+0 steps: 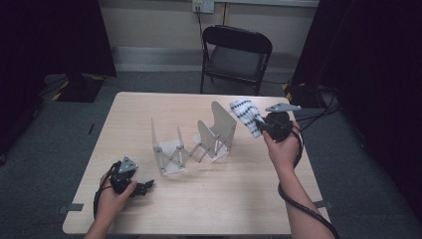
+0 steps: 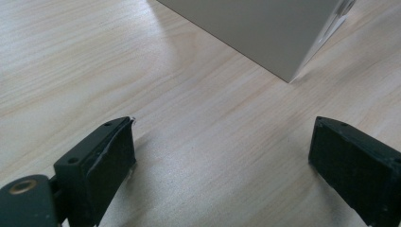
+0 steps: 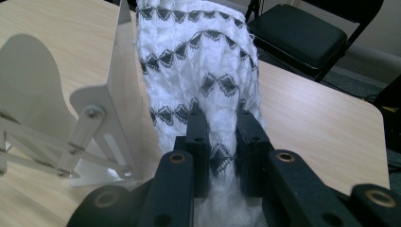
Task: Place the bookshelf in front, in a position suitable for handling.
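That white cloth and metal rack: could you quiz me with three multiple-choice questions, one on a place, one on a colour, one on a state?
1. Where is the cloth?
A. Flat on the floor
B. Clamped in the right gripper, beside the rack
C. On the chair

2. What colour is the cloth's pattern?
A. Black on white
B. Red on white
C. Green on yellow

3. How is the left gripper?
A. Shut on the cloth
B. Shut on the rack
C. Open, holding nothing

Answers:
1 B: the right gripper view shows both jaws pressing the cloth, with the rack just to the side.
2 A: black zigzag rows cross the white fabric.
3 C: the left gripper view shows its jaws wide apart over the bare table.
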`<state>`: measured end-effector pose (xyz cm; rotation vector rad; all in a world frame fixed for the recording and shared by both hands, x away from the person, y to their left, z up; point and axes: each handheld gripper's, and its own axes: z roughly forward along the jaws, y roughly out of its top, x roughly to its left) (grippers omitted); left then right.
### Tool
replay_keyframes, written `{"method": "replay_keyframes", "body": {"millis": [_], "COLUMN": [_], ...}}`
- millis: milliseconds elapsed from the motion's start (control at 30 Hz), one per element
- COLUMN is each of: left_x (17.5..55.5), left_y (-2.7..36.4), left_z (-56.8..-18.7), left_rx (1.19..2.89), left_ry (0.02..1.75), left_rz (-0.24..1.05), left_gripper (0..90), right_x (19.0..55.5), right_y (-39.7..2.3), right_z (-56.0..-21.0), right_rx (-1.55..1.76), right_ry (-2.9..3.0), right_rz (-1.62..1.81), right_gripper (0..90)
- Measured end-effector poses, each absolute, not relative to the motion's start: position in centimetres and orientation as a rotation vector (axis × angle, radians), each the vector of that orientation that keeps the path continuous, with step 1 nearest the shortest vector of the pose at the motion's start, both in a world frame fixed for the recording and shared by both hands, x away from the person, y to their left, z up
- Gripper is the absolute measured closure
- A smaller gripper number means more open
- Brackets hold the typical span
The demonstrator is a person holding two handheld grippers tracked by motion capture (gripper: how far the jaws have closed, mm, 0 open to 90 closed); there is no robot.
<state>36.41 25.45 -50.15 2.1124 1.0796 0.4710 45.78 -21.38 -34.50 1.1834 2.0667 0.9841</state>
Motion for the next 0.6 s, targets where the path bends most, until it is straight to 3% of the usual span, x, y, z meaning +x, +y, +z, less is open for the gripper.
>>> {"method": "replay_keyframes", "body": {"millis": [600], "left_x": [36.4], "left_y": [25.5], "left_z": [-50.1], "left_rx": [2.112], "left_ry": [1.08], "left_rz": [0.471], "left_gripper": [7.5], "right_x": [46.7], "right_y": [-18.3], "right_z": [-34.4], "right_rx": [1.149], "right_ry": [2.117], "right_rz": [1.034], "right_gripper": [77.8]}}
